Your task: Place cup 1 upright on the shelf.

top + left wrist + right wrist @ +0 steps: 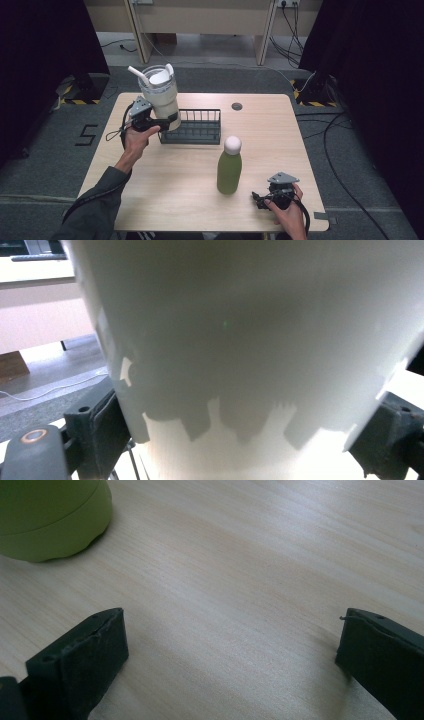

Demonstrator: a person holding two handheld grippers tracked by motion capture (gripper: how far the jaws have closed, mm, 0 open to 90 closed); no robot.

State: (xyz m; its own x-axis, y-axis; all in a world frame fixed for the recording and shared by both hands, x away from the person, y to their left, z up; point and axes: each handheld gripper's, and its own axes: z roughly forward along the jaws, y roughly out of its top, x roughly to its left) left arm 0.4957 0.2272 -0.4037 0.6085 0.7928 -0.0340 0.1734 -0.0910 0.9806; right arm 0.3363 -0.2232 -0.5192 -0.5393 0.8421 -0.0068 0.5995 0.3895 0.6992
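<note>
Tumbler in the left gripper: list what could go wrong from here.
1. The tumbler is tall with a straw on top, and the left gripper clamps it low on its body; it may tip or slip when moved.
2. It sits at the black rack, so its base could catch on the wires.
3. The green bottle stands close to the open right gripper; a careless reach might knock it over.

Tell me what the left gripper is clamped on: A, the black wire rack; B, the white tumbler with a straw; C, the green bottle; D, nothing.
B: the left gripper has its jaws on either side of the white tumbler, over the wire rack.
</note>
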